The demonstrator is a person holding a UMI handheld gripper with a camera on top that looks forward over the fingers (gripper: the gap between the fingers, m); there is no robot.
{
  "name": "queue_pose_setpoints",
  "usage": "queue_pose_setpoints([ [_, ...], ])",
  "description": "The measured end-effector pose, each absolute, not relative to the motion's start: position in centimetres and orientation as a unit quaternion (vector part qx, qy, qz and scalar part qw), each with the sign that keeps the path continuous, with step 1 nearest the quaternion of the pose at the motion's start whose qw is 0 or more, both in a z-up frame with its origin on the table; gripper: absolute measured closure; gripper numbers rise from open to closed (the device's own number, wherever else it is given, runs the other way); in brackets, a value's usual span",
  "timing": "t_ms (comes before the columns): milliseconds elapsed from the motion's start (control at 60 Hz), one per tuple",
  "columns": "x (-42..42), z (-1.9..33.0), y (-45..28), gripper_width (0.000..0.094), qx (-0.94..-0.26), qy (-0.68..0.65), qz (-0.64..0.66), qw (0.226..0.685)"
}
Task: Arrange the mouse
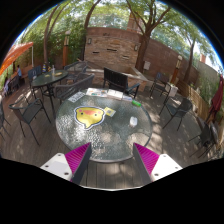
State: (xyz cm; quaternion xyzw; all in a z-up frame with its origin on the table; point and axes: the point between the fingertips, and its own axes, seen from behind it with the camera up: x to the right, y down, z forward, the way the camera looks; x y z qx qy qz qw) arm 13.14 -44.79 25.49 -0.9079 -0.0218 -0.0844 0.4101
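A round glass table stands on a wooden deck, just beyond my fingers. A yellow pad lies on it left of centre, with a small dark thing on it that may be the mouse; it is too small to tell. A small white object lies right of the pad. My gripper is open and empty, held back from the table's near rim, with its pink pads spread wide apart.
Papers lie at the table's far left, and a dark object lies at its far right. Metal chairs stand around it. A second table is at back left, and a stone wall is behind.
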Motion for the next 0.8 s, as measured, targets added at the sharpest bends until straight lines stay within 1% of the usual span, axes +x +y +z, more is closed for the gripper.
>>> queue_pose_setpoints([
  [200,15.7,23.6,-44.6,0.0076,-0.916,-0.006,-0.08,0.392],
  [350,18.3,20.6,-44.3,0.0072,-0.923,0.009,-0.084,0.376],
  [383,19.2,19.8,-43.9,0.0073,-0.924,0.013,-0.087,0.372],
  [400,19.7,18.8,-42.3,0.0073,-0.925,0.014,-0.088,0.37],
  [433,20.7,17.8,-41.7,0.0074,-0.926,0.019,-0.089,0.367],
  [450,20.8,18.1,-41.4,0.0074,-0.927,0.022,-0.091,0.364],
  [483,22.5,17.0,-41.9,0.0074,-0.926,0.027,-0.089,0.367],
  [567,25.1,14.7,-38.4,0.0076,-0.924,0.036,-0.088,0.371],
  [617,26.7,13.4,-35.7,0.0076,-0.919,0.038,-0.087,0.382],
  [683,28.9,11.6,-31.2,0.0078,-0.912,0.038,-0.09,0.399],
  [800,31.6,7.8,-23.7,0.0088,-0.907,0.049,-0.074,0.411],
])
